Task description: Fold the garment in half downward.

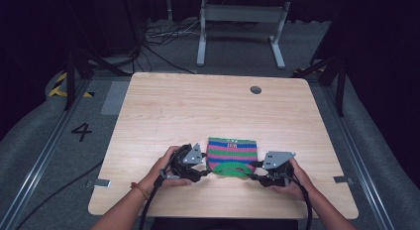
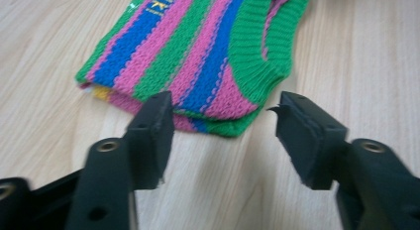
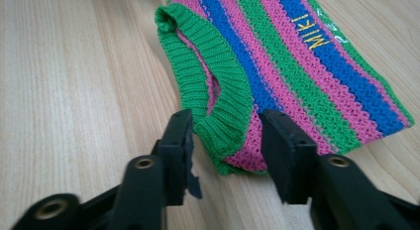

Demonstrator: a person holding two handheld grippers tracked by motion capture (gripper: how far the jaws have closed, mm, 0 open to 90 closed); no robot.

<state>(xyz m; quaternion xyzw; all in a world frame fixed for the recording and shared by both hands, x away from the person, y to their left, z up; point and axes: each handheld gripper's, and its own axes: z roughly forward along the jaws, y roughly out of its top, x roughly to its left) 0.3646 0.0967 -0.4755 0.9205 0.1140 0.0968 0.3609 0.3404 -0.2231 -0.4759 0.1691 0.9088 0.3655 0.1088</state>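
Note:
A small knitted garment (image 1: pixel 233 153) with green, pink and blue stripes and a green ribbed collar lies flat on the wooden table (image 1: pixel 198 106), near its front edge. My left gripper (image 1: pixel 207 171) rests at the garment's near left corner. In the left gripper view the striped corner (image 2: pixel 218 116) sits between the jaws of the left gripper (image 2: pixel 225 108), which stand apart without pressing it. My right gripper (image 1: pixel 251 174) is at the near right corner. There the green collar (image 3: pixel 218 106) lies between the parted jaws of the right gripper (image 3: pixel 226 121). Yellow lettering (image 3: pixel 312 31) shows on a blue stripe.
A round cable hole (image 1: pixel 255 89) sits near the table's far edge. Beyond the table a white desk frame (image 1: pixel 242 22) and loose cables (image 1: pixel 163 36) lie on the grey floor. A painted "4" (image 1: pixel 81 132) marks the floor at the left.

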